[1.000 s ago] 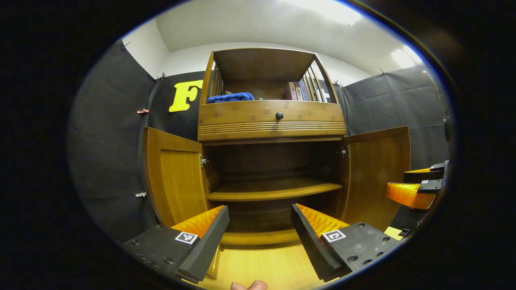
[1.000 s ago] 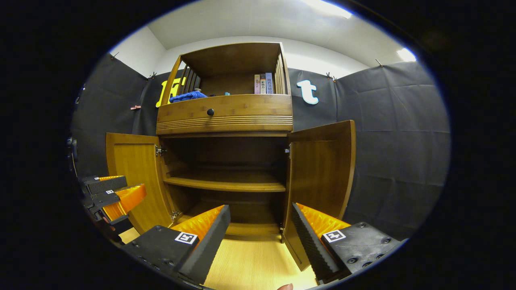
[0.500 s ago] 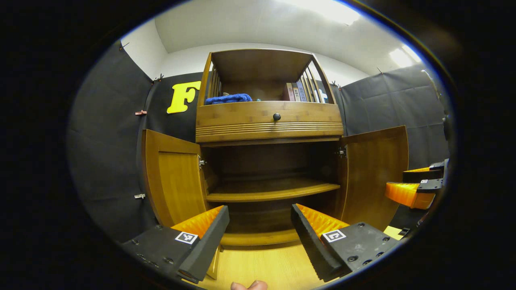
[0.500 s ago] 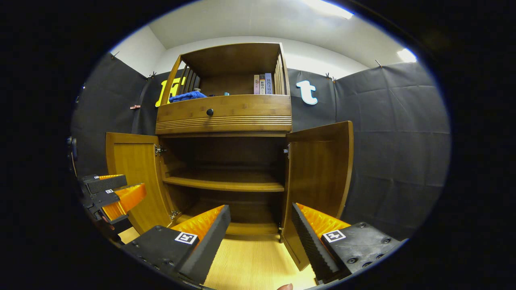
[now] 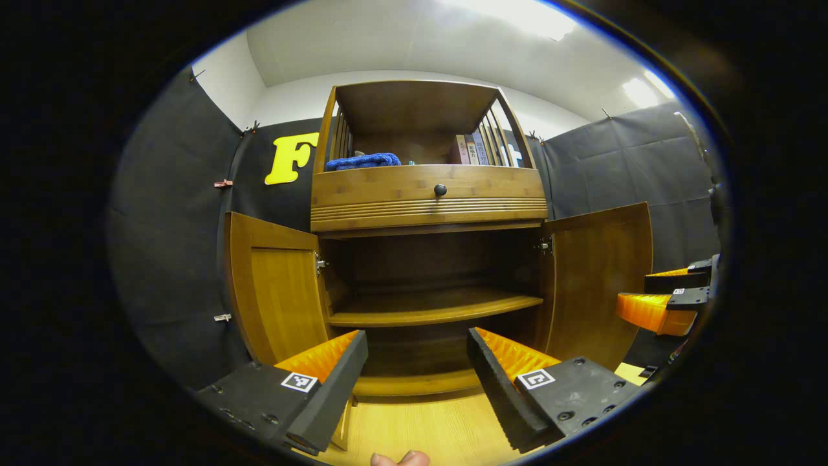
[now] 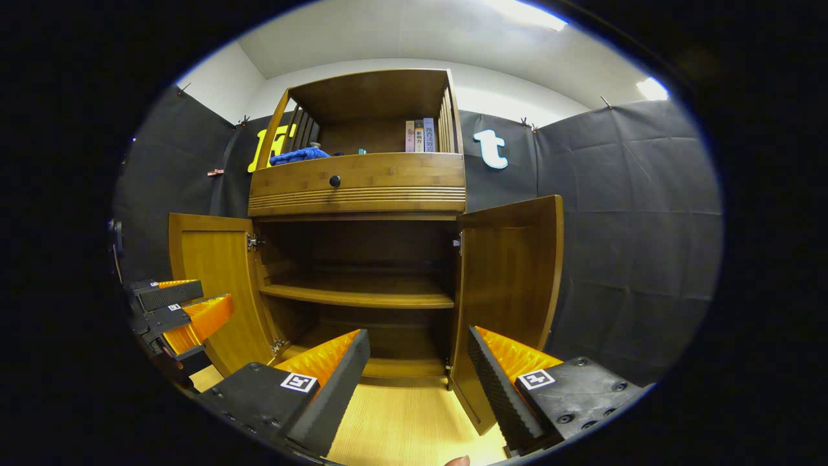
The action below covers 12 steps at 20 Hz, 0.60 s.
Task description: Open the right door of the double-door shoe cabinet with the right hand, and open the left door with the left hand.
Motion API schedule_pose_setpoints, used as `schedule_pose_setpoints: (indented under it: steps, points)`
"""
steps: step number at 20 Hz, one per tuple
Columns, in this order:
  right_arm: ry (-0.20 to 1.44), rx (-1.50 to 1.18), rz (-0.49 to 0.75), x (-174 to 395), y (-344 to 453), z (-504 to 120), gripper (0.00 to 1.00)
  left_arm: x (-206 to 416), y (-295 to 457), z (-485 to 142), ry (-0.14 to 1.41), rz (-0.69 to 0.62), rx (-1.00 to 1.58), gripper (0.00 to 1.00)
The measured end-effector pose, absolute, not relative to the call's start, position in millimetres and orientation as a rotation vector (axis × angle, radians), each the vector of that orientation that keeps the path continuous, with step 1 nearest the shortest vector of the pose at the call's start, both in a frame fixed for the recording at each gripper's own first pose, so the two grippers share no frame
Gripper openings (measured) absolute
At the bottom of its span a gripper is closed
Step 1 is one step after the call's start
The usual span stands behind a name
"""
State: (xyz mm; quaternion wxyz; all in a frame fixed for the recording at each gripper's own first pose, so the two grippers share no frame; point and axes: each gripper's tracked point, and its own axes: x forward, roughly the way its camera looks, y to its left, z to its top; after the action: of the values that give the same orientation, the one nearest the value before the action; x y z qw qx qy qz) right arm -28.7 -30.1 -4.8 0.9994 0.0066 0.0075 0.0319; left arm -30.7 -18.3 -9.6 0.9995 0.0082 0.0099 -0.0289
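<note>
Left gripper view is showing the shoe cabinet standing on the wooden floor with its left door and right door both swung wide, baring the inner shelf. The left gripper is hanging in front of the opening with its fingers spread apart and gripping nothing, and the right gripper is doing likewise, clear of either door. Judging from this, both openings are looking finished and nothing is appearing left to do beyond drawing the hands away.
</note>
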Motion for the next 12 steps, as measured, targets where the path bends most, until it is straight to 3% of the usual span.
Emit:
schedule_pose_setpoints:
  steps: [6,8,12]
  points:
    - [0.018,0.009,0.065,-28.1,-29.8,-6.2,0.96,-30.0,-18.2,-11.0,0.025,-0.057,0.019,0.93]
    - [0.018,0.008,0.064,-28.1,-29.8,-5.8,1.0,-29.7,-17.3,-10.5,0.024,-0.056,0.017,0.96]
    - [0.009,0.008,0.06,-27.2,-30.9,-2.8,0.97,-27.8,-15.6,-8.8,0.019,-0.054,0.017,0.98]
